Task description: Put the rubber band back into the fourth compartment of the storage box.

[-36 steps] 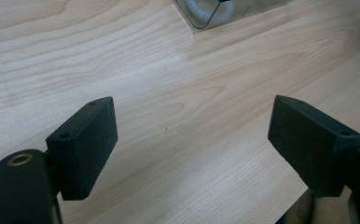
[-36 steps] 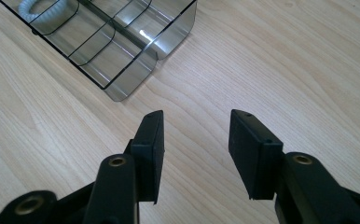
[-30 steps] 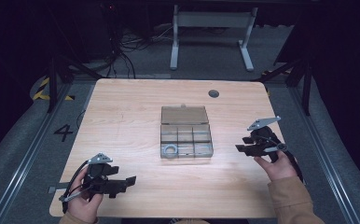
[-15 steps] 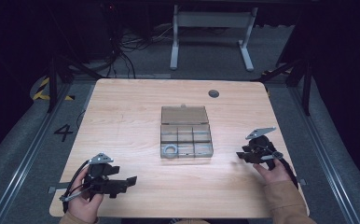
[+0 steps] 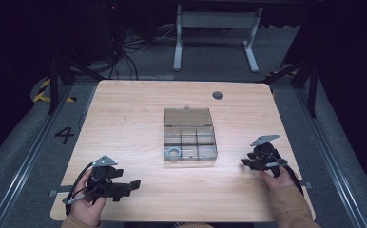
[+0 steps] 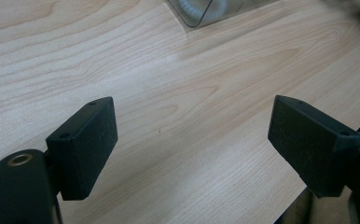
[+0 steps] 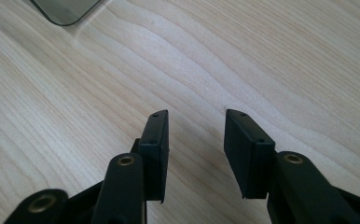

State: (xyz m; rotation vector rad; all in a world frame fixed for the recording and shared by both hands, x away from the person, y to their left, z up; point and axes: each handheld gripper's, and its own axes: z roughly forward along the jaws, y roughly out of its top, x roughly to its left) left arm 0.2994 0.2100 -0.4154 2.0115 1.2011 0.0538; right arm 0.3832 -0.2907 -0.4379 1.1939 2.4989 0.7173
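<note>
Smoky clear plastic compartment box (image 5: 189, 141), lid open, table centre, between my two tools; white ring (image 5: 174, 153) in its near-left cell. Left gripper (image 5: 133, 184) jaws wide apart, empty, nearer ring; right gripper (image 5: 245, 162) part open, empty, box to its left

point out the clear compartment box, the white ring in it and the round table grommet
clear compartment box (image 5: 189, 137), high view, middle divider
white ring (image 5: 174, 153), high view, its rim
table grommet (image 5: 217, 95), high view, centre of the dark disc
</note>
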